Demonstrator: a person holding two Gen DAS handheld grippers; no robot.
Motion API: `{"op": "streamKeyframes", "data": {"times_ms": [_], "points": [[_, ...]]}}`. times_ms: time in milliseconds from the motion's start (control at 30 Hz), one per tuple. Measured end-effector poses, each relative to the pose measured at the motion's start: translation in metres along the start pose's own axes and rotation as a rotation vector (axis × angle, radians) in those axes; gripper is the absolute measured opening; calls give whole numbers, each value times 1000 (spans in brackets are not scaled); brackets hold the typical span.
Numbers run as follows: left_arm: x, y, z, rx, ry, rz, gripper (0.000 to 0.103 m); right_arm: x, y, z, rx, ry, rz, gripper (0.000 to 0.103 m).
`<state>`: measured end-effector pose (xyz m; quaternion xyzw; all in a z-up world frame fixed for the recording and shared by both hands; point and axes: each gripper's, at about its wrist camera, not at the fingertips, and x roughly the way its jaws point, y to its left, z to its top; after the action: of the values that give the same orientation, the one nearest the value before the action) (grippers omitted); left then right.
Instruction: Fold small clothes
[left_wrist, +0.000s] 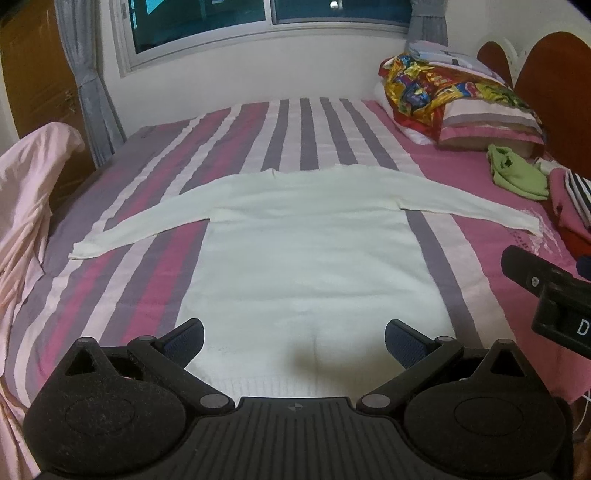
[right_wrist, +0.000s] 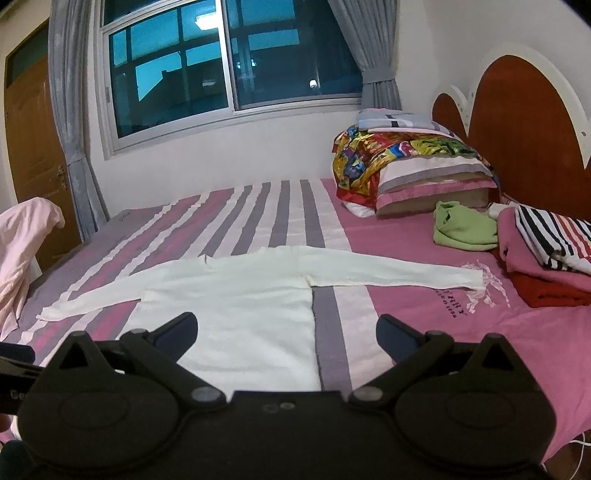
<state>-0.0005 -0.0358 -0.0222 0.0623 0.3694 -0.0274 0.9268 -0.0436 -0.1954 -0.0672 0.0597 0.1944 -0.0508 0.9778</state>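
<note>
A white long-sleeved top (left_wrist: 303, 251) lies flat on the striped bed, both sleeves spread out to the sides; it also shows in the right wrist view (right_wrist: 236, 306). My left gripper (left_wrist: 294, 339) is open and empty, hovering just above the top's hem. My right gripper (right_wrist: 286, 332) is open and empty above the top's lower right edge. Part of the right gripper's body shows at the right of the left wrist view (left_wrist: 554, 299).
Pink and grey striped bedsheet (left_wrist: 110, 295). Green garment (right_wrist: 461, 229), folded striped and pink clothes (right_wrist: 546, 251) and pillows with a colourful cloth (right_wrist: 406, 162) at the right by the headboard. A pink cloth (left_wrist: 26, 206) hangs at the left.
</note>
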Motion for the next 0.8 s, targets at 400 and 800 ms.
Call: {"op": "streamKeyframes", "data": {"times_ms": [400,800], "points": [[1,2,2,-22,6,-1,103,0,1,1,-14,-2,-2,103],[3,5,2,-42,7,0,103,2,-1,-2,-14,9,-8,103]]}}
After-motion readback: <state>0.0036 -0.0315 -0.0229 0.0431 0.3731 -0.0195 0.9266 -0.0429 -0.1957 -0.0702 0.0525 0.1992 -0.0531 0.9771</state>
